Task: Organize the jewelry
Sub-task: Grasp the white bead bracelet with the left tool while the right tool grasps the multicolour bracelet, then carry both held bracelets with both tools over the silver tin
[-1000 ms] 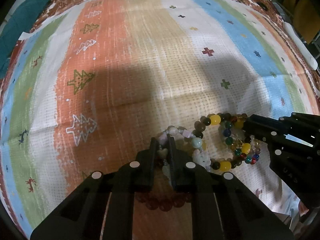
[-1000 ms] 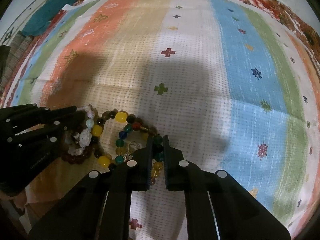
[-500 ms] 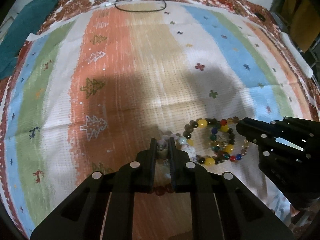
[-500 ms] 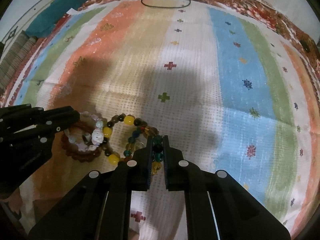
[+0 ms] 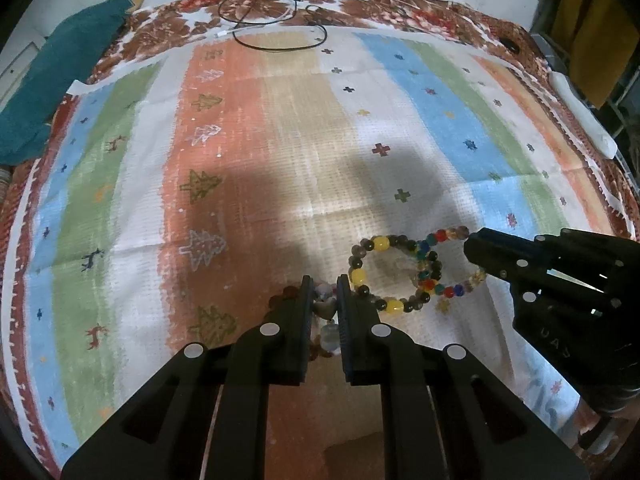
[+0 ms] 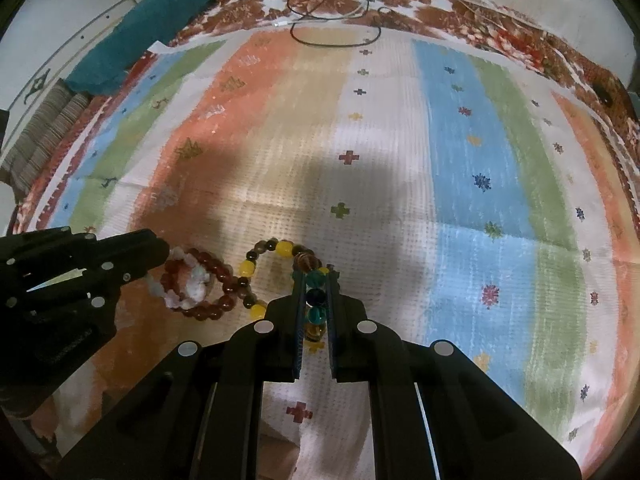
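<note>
Both tongs were busy and the sorting looked barely begun: the left tongs (image 5: pixel 322 292) were pinched narrow on the pale stone bracelet (image 6: pixel 188 286), and the right tongs (image 6: pixel 314 294) were clamped on the beads of the multicoloured bracelet (image 5: pixel 440 264). The whole cluster sat low on the striped cloth (image 5: pixel 280 128), with the dark red bracelet (image 6: pixel 216 280) ringing the pale one and the yellow-beaded bracelet (image 5: pixel 374 276) just beside it, touching or overlapping the multicoloured loop. My read was that the pieces were only partly pulled apart, nothing laid out in its own place, and no box or tray was in sight. Hard to say whether the strands were actually tangled; the tongs hid the gripped beads, and something clear inside the yellow-beaded ring stayed too blurred to name.
</note>
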{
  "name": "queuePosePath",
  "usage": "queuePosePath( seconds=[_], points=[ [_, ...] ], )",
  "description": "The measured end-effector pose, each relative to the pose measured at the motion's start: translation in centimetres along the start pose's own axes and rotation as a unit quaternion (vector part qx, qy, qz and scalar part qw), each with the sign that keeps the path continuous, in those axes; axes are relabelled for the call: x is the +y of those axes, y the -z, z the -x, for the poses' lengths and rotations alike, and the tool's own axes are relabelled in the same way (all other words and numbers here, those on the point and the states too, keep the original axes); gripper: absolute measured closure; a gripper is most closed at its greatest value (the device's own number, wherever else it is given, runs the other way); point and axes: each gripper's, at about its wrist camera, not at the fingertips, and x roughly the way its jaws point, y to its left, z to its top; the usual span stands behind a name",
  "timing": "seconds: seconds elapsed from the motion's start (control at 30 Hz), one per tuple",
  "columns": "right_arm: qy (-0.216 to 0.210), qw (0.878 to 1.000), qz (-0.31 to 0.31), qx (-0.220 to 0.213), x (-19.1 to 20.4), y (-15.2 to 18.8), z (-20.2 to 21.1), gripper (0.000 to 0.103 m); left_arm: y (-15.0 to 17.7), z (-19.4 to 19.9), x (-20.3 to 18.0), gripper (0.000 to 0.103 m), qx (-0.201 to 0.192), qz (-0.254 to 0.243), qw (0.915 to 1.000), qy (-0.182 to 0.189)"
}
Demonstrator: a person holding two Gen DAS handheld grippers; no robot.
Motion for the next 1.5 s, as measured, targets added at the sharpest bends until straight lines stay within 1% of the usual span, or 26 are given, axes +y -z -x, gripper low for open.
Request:
queuePosePath(
  seconds=[0.33, 0.63, 0.83, 1.0, 1.17, 1.5],
  points=[
    [-0.014, 1.000, -0.006, -0.009, 0.4, 0.8, 1.4, 0.093, 0.5, 2.4, -0.2, 0.092, -0.013, 0.002, 0.9999, 0.002],
    [-0.021, 0.999, 0.002, -0.039, 1.0, 1.5, 4.7, 0.093, 2.0, 5.4, -1.1, 0.092, -0.036, 0.000, 0.9992, 0.016],
    [-0.027, 0.998, 0.004, -0.051, 1.5, 2.2, 5.9, 0.093, 3.0, 6.7, -1.8, 0.092, -0.042, -0.006, 0.9989, 0.021],
    [-0.031, 0.997, 0.004, -0.074, 1.9, 2.7, 7.4, 0.093, 3.6, 7.7, -2.3, 0.092, -0.050, -0.008, 0.9983, 0.028],
    [-0.022, 0.997, 0.009, -0.071, 2.1, 3.2, 7.5, 0.093, 4.1, 8.4, -2.5, 0.092, -0.055, -0.010, 0.9980, 0.031],
    [-0.025, 0.997, 0.014, -0.076, 2.5, 4.4, 8.4, 0.093, 5.2, 10.2, -2.5, 0.092, -0.073, -0.005, 0.9966, 0.038]
  ],
)
